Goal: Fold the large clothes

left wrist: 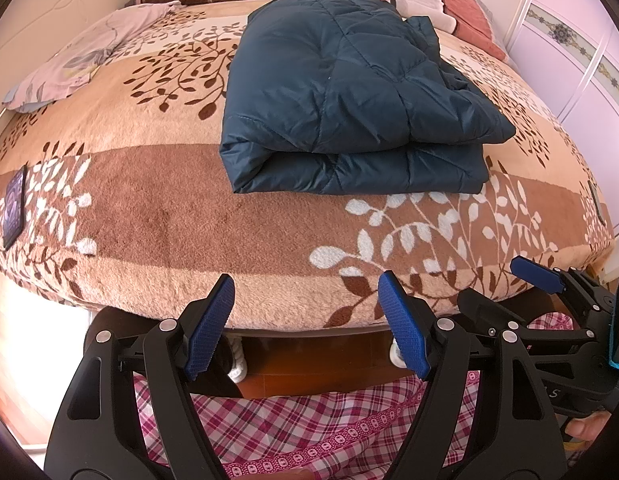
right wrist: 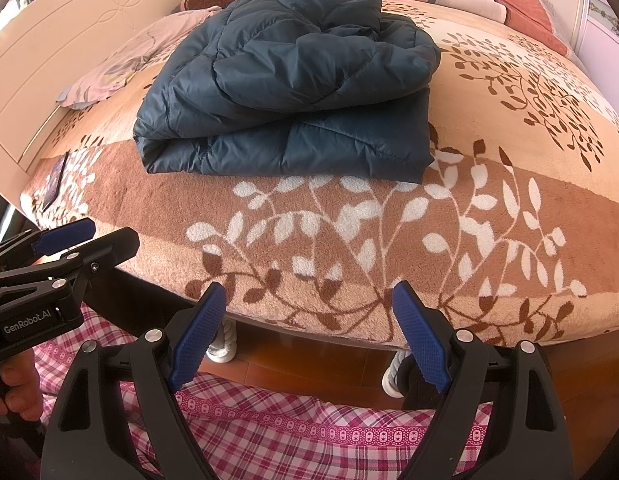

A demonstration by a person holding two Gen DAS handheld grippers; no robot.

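On the bed (left wrist: 157, 216), straight ahead of both tongs and well apart from them, the folded jacket (left wrist: 349, 96) is laid, its long axis running away toward the pillows. The left tongs (left wrist: 307, 320) and right tongs (right wrist: 309, 332) are held spread and empty beyond the bed's near edge; neither is judged clearly nearer. The jacket is quilted, puffy, slick teal; the blanket (right wrist: 389, 240) is plush, leaf-patterned.

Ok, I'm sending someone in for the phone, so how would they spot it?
Start at the bed's leaf-patterned blanket. From the folded navy jacket, look to the edge nearest the white headboard. The phone lies flat there, the only dark, hard rectangle on the fleece.
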